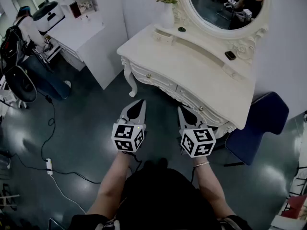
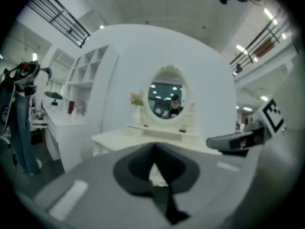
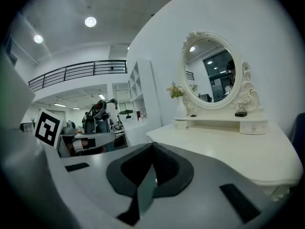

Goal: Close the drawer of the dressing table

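Head view steeply above dressing table (image 1: 201, 73), gripper views low, level, sharing its mirror (image 2: 166, 99)

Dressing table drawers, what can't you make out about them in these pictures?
Head view: drawer fronts seen steeply from above, too foreshortened to tell if any is ajar.
Left gripper view: the body of the left gripper hides most of the table front.
Right gripper view: only the tabletop shows; front drawers lie below its edge, hidden.

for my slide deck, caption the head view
Left gripper and right gripper, both shut, face the white dressing table.
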